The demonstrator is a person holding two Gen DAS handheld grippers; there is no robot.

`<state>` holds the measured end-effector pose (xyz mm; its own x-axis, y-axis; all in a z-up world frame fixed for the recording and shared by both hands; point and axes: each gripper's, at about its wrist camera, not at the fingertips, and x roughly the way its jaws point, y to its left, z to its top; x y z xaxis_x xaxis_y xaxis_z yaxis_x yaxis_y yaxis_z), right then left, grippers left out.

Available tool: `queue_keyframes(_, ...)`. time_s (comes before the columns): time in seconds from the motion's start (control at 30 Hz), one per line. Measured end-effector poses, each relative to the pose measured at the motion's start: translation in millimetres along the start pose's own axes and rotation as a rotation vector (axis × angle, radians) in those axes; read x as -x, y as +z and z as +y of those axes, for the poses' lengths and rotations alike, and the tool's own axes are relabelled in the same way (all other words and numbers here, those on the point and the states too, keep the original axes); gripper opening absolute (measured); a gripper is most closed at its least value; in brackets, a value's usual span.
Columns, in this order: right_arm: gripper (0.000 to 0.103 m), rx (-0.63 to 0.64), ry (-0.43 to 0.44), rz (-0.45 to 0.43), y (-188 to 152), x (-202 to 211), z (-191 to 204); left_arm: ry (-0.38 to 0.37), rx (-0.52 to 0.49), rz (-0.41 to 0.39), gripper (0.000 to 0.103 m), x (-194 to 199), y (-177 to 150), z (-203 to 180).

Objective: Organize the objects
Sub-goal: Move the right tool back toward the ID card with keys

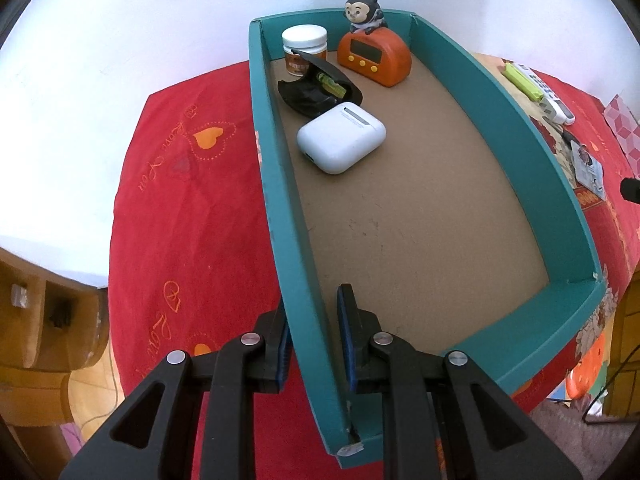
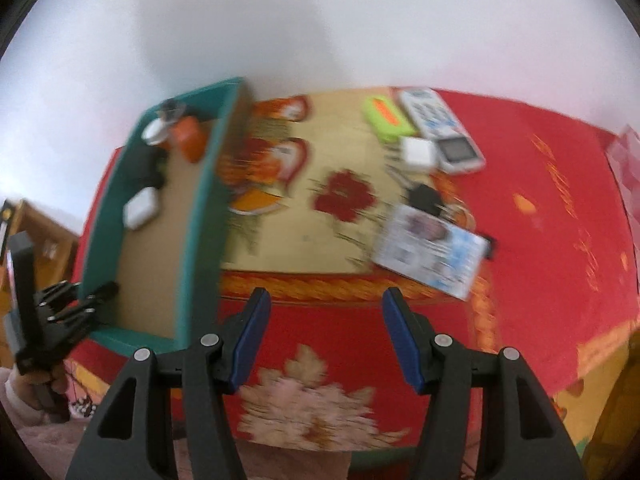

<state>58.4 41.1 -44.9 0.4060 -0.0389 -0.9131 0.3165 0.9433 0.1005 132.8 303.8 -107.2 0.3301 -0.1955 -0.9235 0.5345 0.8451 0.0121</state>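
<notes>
A teal box (image 1: 276,184) with a brown floor stands on the red cloth. My left gripper (image 1: 312,320) is shut on its left wall near the front corner. Inside at the far end lie a white earbud case (image 1: 341,142), a black open case (image 1: 320,88), a white-lidded jar (image 1: 304,50) and an orange timer (image 1: 374,58) with a monkey figure (image 1: 364,12). In the right wrist view my right gripper (image 2: 325,312) is open and empty above the cloth, right of the box (image 2: 200,216). A card (image 2: 430,250), keys (image 2: 426,198), a remote (image 2: 440,128), a green case (image 2: 386,118) and a white cube (image 2: 418,152) lie ahead of it.
The red patterned cloth (image 2: 540,240) covers the table; a white wall rises behind. Wooden furniture (image 1: 44,320) stands at the left below table level. A hand (image 2: 52,384) holds the left gripper at the box's near corner. A pink patterned item (image 2: 628,160) lies at the far right.
</notes>
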Motion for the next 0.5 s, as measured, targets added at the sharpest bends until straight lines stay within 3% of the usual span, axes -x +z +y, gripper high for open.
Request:
queue_keyframes(0.13, 0.066, -0.086, -0.059, 0.006, -4.9, -8.4, -37.6, -0.01, 0.028, -0.001, 0.02, -0.8, 0.2, 3.9)
queue_keyframes(0.3, 0.079, -0.224, -0.055, 0.006, -0.6, -22.9, -70.6, -0.005, 0.032, -0.006, 0.02, -0.9, -1.1, 5.4)
queue_keyframes(0.5, 0.079, -0.308, -0.081, -0.006, 14.6, -47.1, -78.7, 0.004, 0.031, -0.007, 0.02, -1.0, -1.4, 2.9)
